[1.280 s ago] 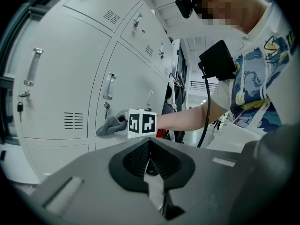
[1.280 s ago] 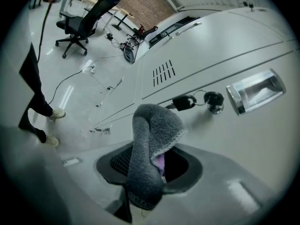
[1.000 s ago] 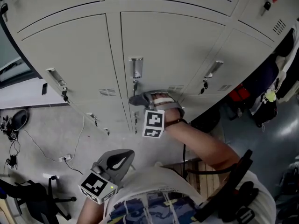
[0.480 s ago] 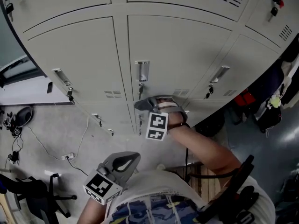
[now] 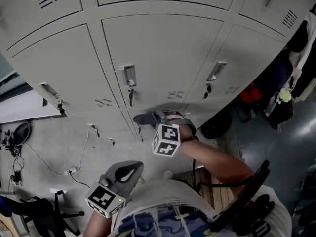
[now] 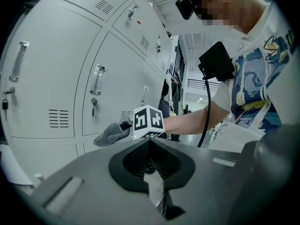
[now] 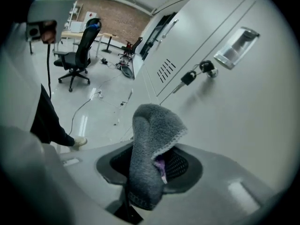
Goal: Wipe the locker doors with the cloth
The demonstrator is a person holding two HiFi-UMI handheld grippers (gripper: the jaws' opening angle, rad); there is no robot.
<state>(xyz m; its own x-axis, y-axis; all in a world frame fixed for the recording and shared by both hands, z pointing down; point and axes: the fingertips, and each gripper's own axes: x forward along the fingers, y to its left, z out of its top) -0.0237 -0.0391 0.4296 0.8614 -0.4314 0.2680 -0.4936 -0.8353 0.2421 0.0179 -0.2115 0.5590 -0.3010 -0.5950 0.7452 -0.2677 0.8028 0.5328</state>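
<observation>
Cloth (image 7: pixel 151 146) pinched in your right tongs (image 5: pixel 156 117), folded over tips. It sits at foot of middle door (image 5: pixel 163 48), below and right of lock (image 5: pixel 130 90); contact with door not clear.

Since a second ago you slid cloth down, away from handle (image 5: pixel 129 74), toward seam with lower row (your head turned too).

Judgement: stroke is nearing door's bottom edge, so lift and start next pass.

Left tongs (image 5: pixel 129 168) pressed together, empty, low by your chest.

Colours recorded
Cloth (image 7: pixel 149 149) was dark grey; locker doors (image 5: pixel 163 48) pale grey; marker cube (image 5: pixel 167 139) carried black-and-white squares.
</observation>
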